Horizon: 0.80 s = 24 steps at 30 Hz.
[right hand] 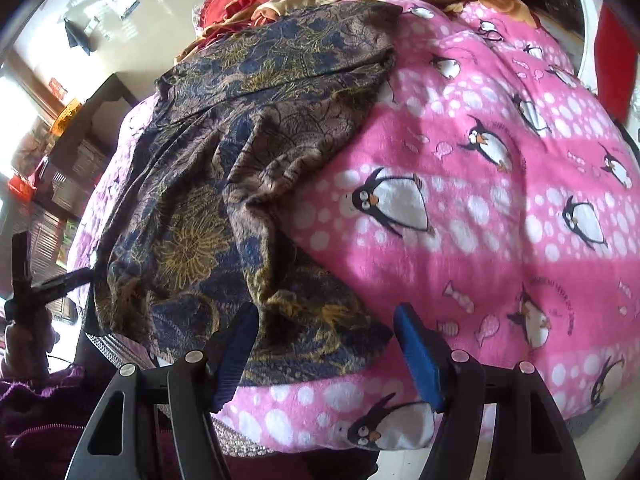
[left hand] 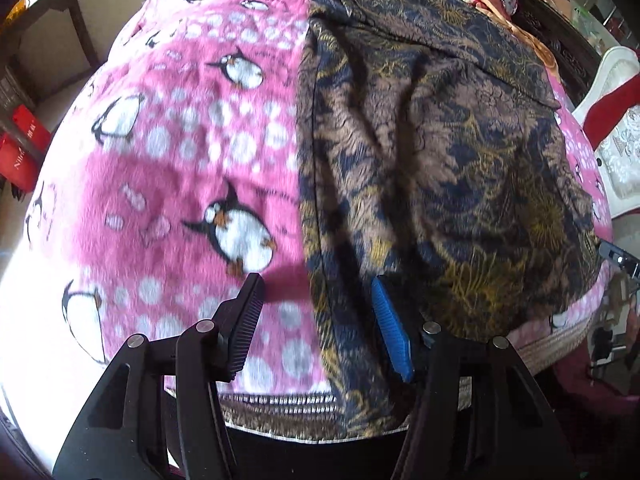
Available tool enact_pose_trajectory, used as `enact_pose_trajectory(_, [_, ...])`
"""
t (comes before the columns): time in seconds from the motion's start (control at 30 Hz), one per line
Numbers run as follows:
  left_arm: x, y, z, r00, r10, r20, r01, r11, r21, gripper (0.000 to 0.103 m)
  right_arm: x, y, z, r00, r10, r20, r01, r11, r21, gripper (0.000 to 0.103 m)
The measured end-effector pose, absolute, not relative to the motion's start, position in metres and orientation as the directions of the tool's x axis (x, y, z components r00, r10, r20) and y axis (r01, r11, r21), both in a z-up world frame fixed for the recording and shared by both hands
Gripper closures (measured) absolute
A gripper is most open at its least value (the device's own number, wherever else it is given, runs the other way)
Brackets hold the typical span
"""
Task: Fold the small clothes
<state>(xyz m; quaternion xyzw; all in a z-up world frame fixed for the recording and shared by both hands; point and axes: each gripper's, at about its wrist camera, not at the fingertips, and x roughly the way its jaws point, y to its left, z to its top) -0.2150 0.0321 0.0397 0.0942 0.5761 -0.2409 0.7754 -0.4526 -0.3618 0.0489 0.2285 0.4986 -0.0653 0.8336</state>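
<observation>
We hover both tongs, left [left hand: 318, 322] and right [right hand: 326, 346], wide and empty over the garment's [left hand: 440, 152] near hem, ready to pinch its corners.

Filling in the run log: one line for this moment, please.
left tongs open over garment edge | right tongs open over its corner | blanket underneath

The left gripper [left hand: 318, 290] has black angular arms with round silver screws, one ribbed black pad and one ribbed blue pad. The right gripper [right hand: 326, 324] has the same black arms and silver screws, with blue ribbed pads.
</observation>
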Motion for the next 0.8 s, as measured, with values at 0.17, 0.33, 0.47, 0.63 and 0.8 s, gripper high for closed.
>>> enact_pose_trajectory(0.17, [-0.226,0.040,0.037,0.196,-0.285,-0.938,0.488,0.858,-0.159,0.047,-0.461,-0.357,0.059,0.548,0.096,-0.831,0.308,0.901,0.307,0.035])
enact_pose_trajectory(0.33, [-0.233,0.030,0.033,0.178,-0.251,-0.952,0.542,0.832,-0.118,0.047,-0.456,-0.356,0.058,0.546,0.098,-0.832,0.300,0.905,0.303,0.035])
enact_pose_trajectory(0.47, [-0.240,0.020,0.027,0.159,-0.242,-0.957,0.584,0.805,-0.107,0.043,-0.455,-0.352,0.059,0.555,0.089,-0.827,0.264,0.924,0.277,0.035])
enact_pose_trajectory(0.63, [-0.237,0.010,0.026,0.136,-0.269,-0.954,0.598,0.790,-0.137,0.047,-0.449,-0.347,0.048,0.531,0.096,-0.842,0.196,0.953,0.233,0.035])
enact_pose_trajectory(0.8, [-0.234,0.008,0.028,0.094,-0.322,-0.942,0.605,0.770,-0.203,0.094,-0.450,-0.349,0.048,0.525,0.089,-0.846,0.186,0.958,0.217,0.087])
